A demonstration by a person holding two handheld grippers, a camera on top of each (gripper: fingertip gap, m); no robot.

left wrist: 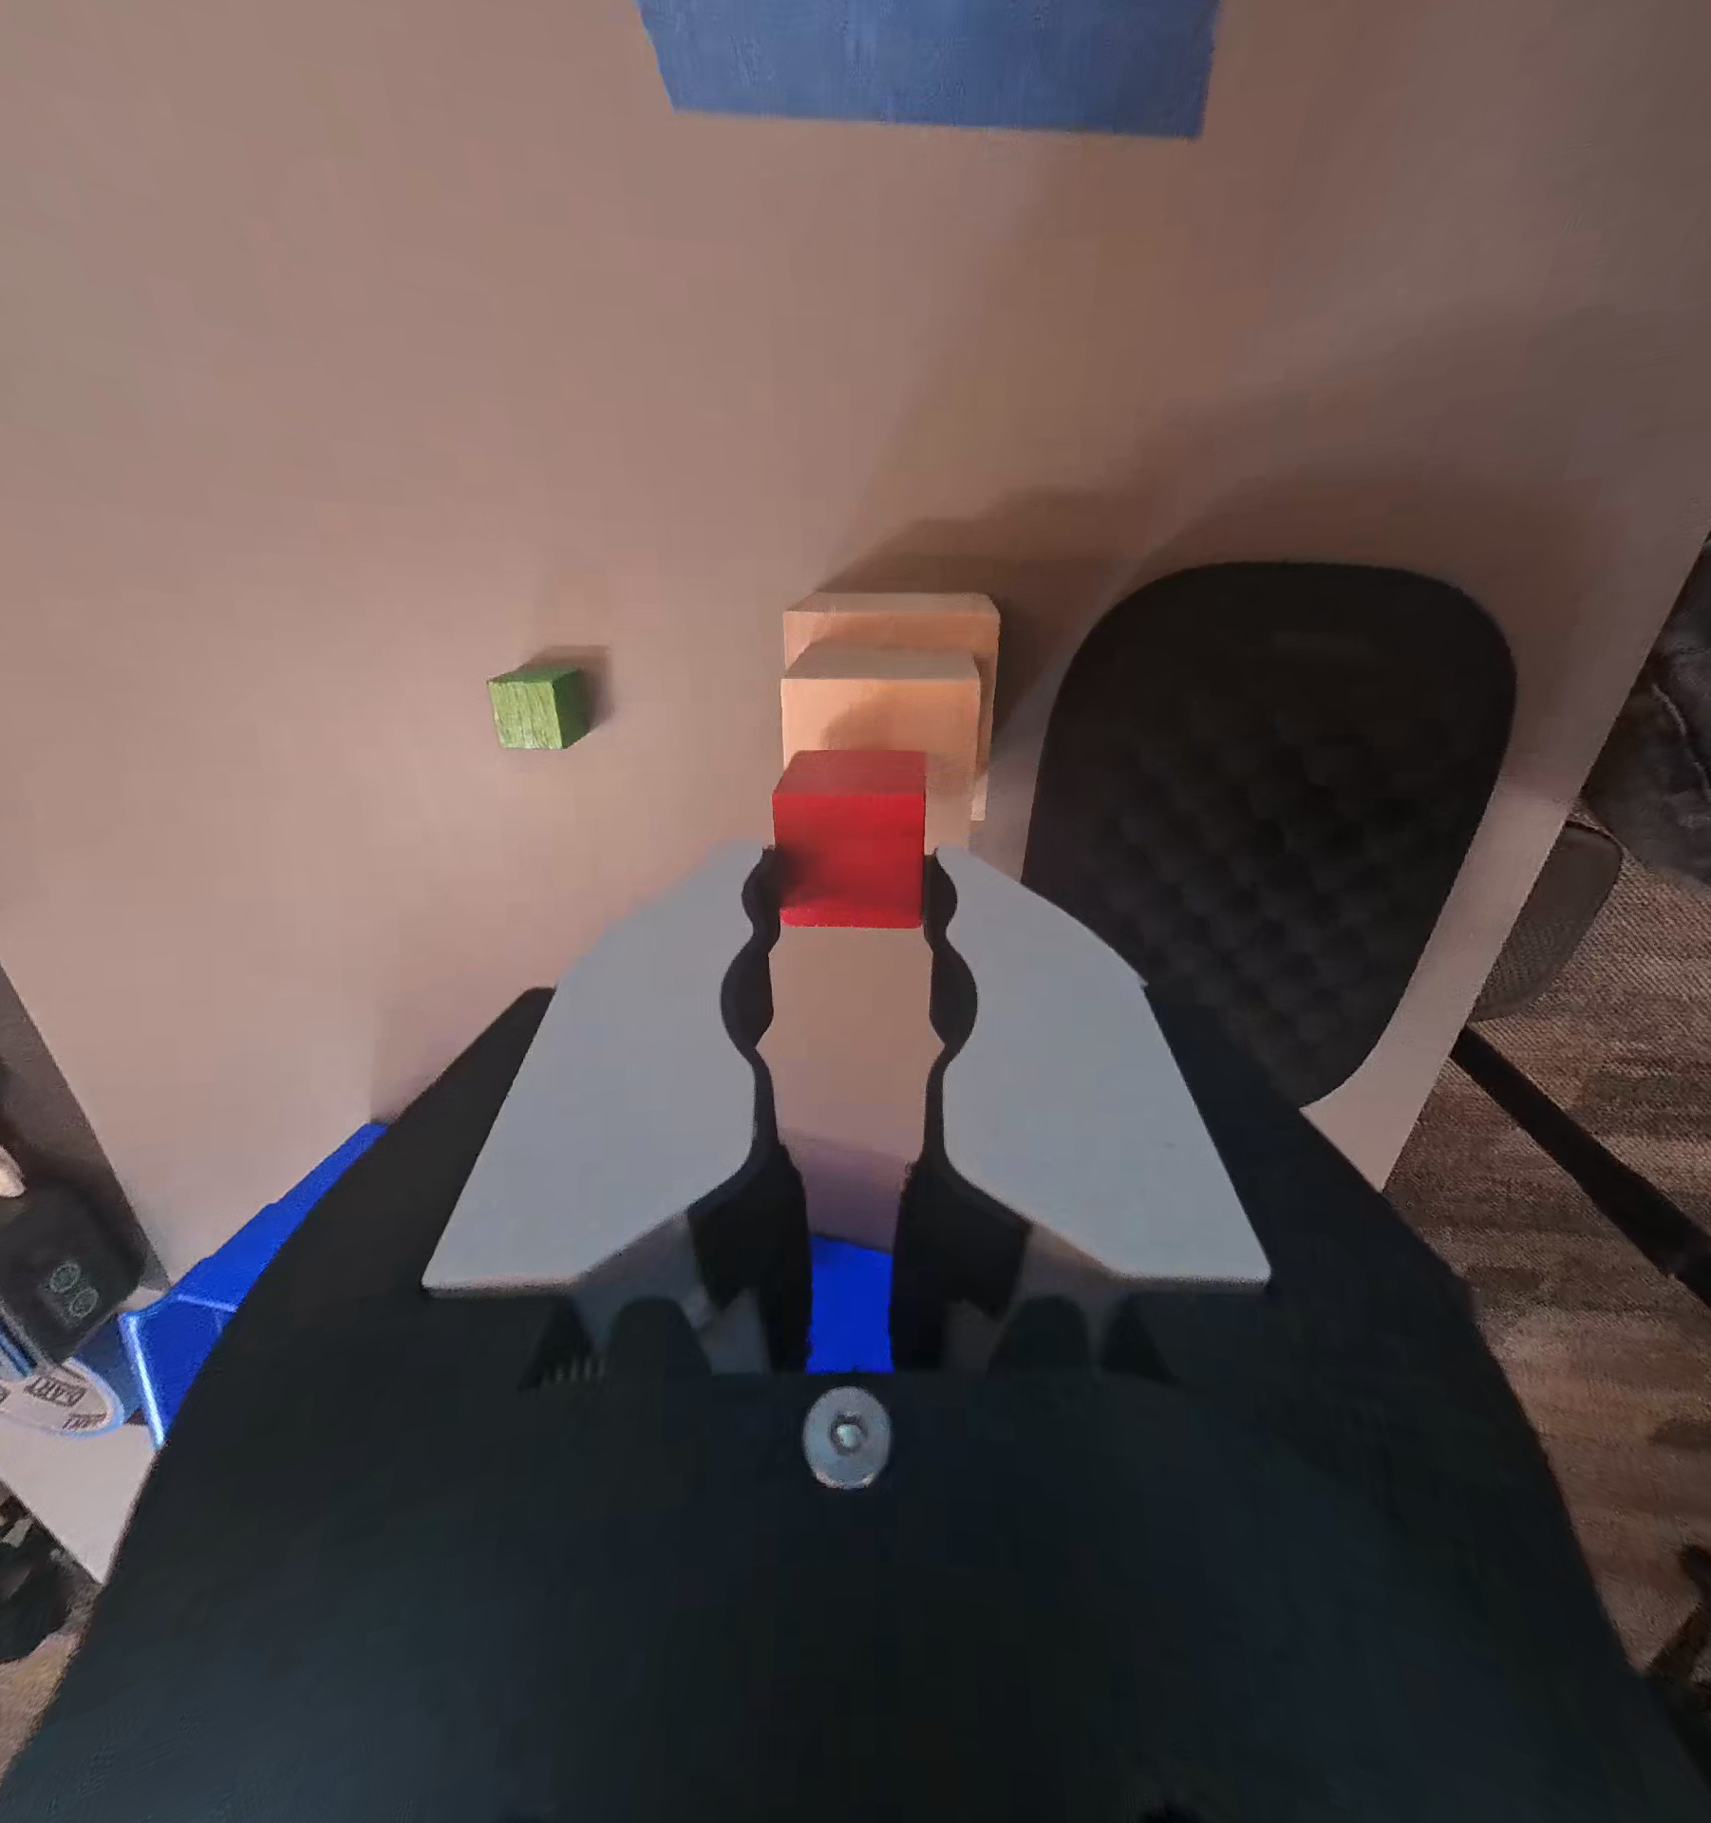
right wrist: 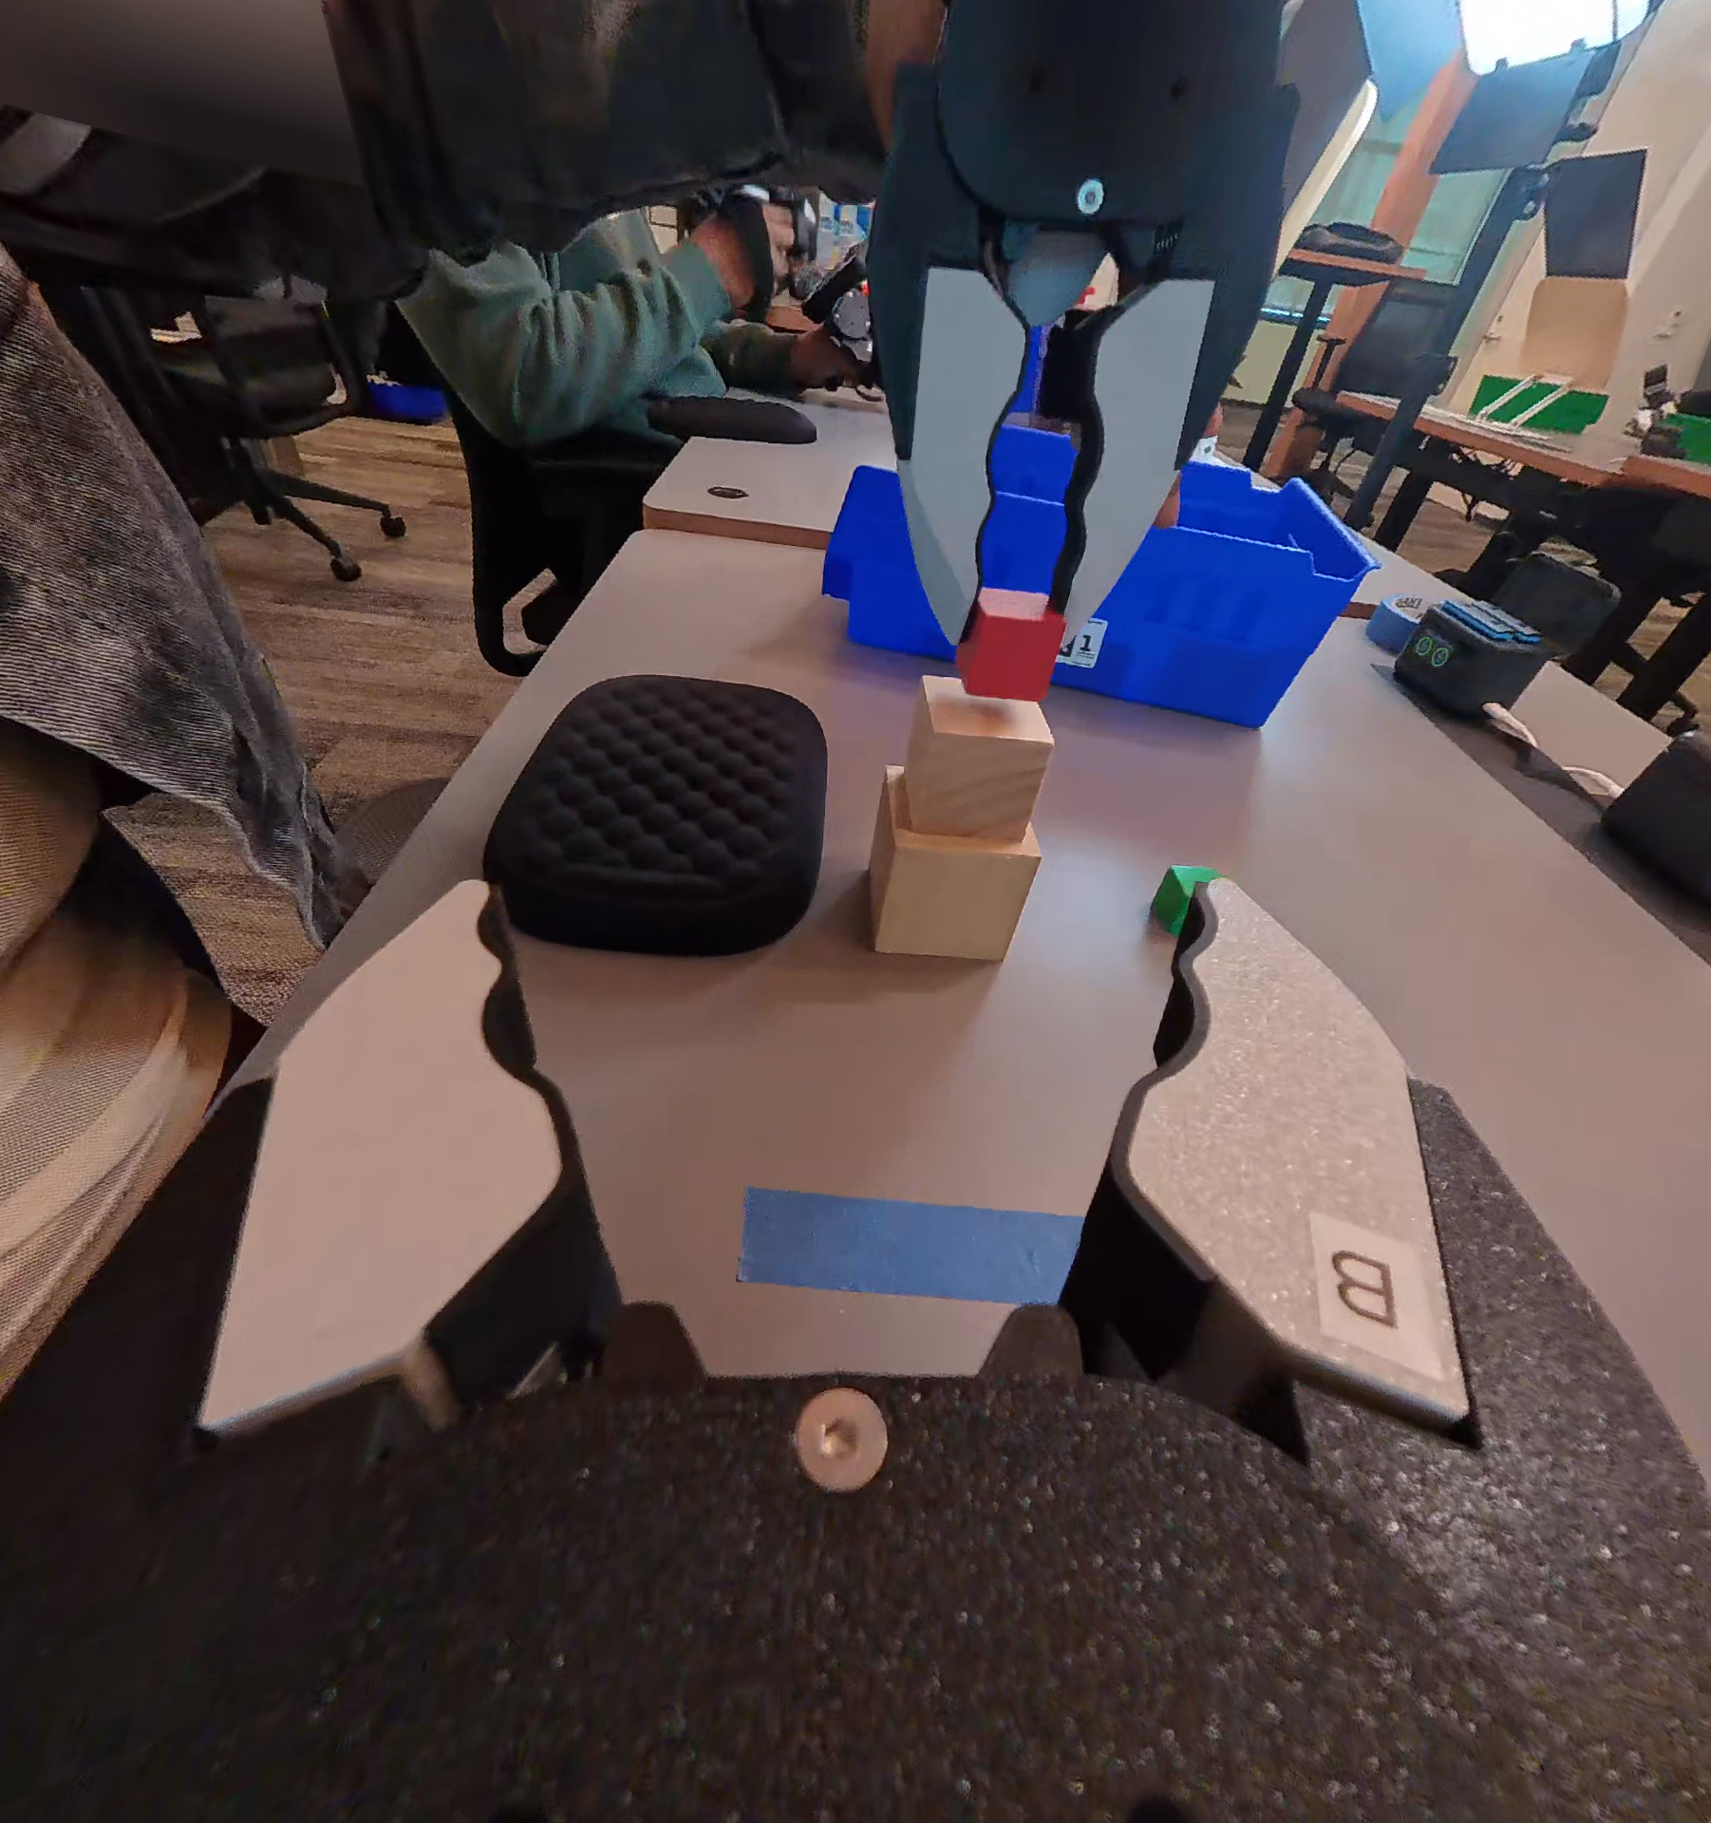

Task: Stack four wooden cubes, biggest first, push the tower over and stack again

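Nearest in the right wrist view, the right hand-held gripper (right wrist: 842, 947) hangs low over the desk (right wrist: 1325, 888) with its two fingers spread wide and nothing between them but bare desk and a strip of blue tape (right wrist: 906, 1248). Its right fingertip partly covers the small green cube (right wrist: 1177, 893), which sits alone on the desk, apart from the stack. Just beyond the left fingertip lies a black quilted pad (right wrist: 659, 814), close beside the stack on that side and near the desk's edge.

Between the pad and the green cube stands the stack: a large plain wooden cube (right wrist: 950, 898) on the desk, with a smaller plain wooden cube (right wrist: 975, 769) on top, turned slightly and set off-centre.

Above it, the left hand-held gripper (right wrist: 1014, 612) points steeply down, its tips clamped on the two sides of the red cube (right wrist: 1009, 656). That cube is tilted, just above the upper wooden cube; contact between them cannot be told. In the left wrist view the red cube (left wrist: 852, 838) overlaps the stack's near corner.

Behind the stack a blue bin (right wrist: 1226, 612) crosses the desk. To the right are small dark devices and a tape roll. Open desk lies in front of the stack and around the green cube.
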